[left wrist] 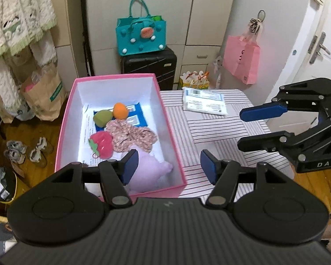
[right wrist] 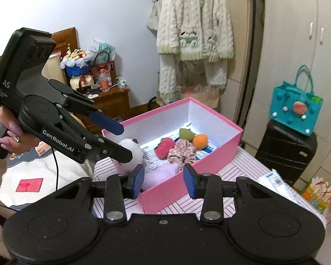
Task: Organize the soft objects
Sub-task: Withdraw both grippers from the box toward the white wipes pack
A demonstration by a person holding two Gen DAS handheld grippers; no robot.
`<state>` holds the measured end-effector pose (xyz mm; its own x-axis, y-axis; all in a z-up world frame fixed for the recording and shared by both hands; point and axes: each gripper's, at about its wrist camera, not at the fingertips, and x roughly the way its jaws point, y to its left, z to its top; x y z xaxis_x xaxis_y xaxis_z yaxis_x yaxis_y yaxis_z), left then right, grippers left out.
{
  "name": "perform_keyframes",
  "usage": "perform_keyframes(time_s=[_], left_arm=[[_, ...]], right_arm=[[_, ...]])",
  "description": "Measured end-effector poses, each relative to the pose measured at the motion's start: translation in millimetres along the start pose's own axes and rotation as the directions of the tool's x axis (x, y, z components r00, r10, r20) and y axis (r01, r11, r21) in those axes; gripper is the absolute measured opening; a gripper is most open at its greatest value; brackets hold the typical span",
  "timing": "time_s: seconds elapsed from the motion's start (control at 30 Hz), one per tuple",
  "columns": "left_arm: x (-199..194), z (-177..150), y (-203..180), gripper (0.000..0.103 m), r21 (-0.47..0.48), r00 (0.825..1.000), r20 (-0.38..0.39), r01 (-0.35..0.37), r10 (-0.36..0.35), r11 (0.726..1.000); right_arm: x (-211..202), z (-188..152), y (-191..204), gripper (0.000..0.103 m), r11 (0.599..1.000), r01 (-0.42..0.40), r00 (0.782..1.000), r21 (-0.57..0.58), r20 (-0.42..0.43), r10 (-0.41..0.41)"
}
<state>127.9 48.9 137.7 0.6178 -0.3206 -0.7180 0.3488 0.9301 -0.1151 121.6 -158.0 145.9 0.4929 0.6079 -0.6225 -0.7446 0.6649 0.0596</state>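
Observation:
A pink box (left wrist: 66, 119) (right wrist: 209, 161) stands on a striped table. Inside lie an orange plush (left wrist: 120, 110) (right wrist: 200, 141), a green plush (left wrist: 102, 118) (right wrist: 186, 133), a red strawberry plush (left wrist: 101, 144) (right wrist: 164, 148), a floral fabric piece (left wrist: 132, 135) (right wrist: 183, 153), a lilac plush (left wrist: 150, 172) (right wrist: 163, 172) and a white panda plush (right wrist: 132, 152). My left gripper (left wrist: 168, 167) (right wrist: 124, 141) is open and empty above the box's near end. My right gripper (right wrist: 163, 180) (left wrist: 239, 128) is open and empty over the table beside the box.
A white packet (left wrist: 204, 101) (right wrist: 275, 183) lies on the striped table (left wrist: 220, 132). Behind stand a black suitcase (left wrist: 149, 66) with a teal bag (left wrist: 141, 35), a pink paper bag (left wrist: 241, 60), a wardrobe and a hanging robe (right wrist: 194, 33).

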Motion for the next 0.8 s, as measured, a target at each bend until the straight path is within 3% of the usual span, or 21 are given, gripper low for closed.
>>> perform_keyframes(time_s=[0.23, 0.4, 0.6, 0.77, 0.8], left_arm=[[2, 9, -39, 0.063, 0.081, 0.999, 0.015, 0.037, -0.038, 0.996], [15, 19, -70, 0.069, 0.136, 0.996, 0.034, 0.077, -0.083, 0.988], [53, 36, -98, 0.077, 0.185, 0.994, 0.007, 0.105, -0.108, 0.977], [96, 56, -115, 0.083, 0.203, 0.994, 0.000, 0.105, -0.107, 0.974], [104, 59, -116, 0.086, 0.196, 0.994, 0.004, 0.103, -0.106, 0.975]], right_arm=[[-28, -21, -8, 0.046, 0.995, 0.095, 0.995, -0.021, 0.024, -0.094], [-46, -37, -22, 0.052, 0.987, 0.161, 0.986, 0.006, 0.041, -0.162], [-52, -61, -67, 0.058, 0.971, 0.208, 0.977, 0.119, 0.025, -0.212], [-41, -77, -100, 0.081, 0.960, 0.225, 0.973, 0.169, 0.008, -0.229], [-35, -82, -108, 0.081, 0.952, 0.255, 0.966, 0.169, 0.002, -0.259]])
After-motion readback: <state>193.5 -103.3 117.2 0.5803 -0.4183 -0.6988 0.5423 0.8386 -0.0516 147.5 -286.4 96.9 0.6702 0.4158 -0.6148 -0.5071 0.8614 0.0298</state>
